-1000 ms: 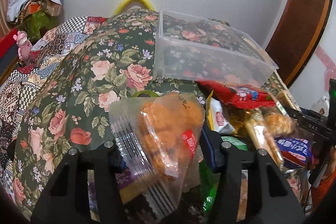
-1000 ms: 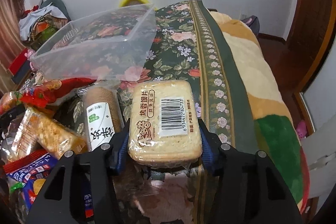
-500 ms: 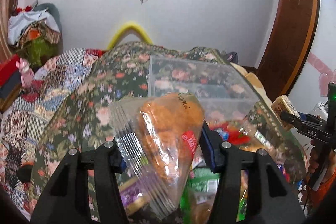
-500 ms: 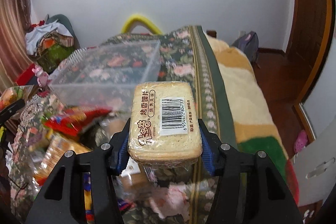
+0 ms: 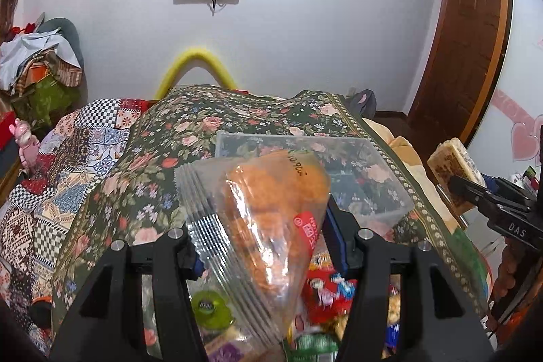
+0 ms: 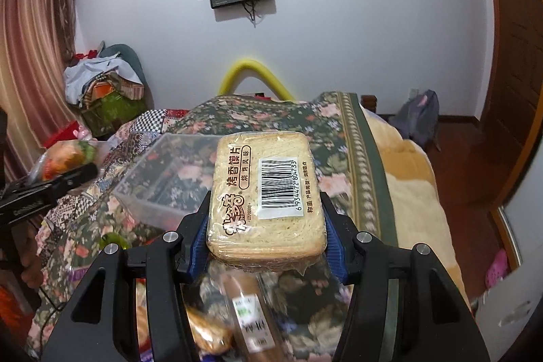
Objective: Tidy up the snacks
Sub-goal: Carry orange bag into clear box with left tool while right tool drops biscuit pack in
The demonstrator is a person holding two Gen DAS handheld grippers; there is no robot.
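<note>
Both cameras ride close behind their claws, facing down the bed toward the far wall; each catches the clear bin [image 5: 312, 178] [image 6: 169, 175] ahead.

Clear bag of orange fried snacks [image 5: 268, 219]: tilted, clamped between left gripper [image 5: 261, 246] fingers. Wrapped pale toast-slice pack [image 6: 266, 195]: barcode up, level, clamped in right gripper [image 6: 266, 236]. Clear plastic bin [image 5: 339, 172]: empty, just ahead of both tools.
</note>
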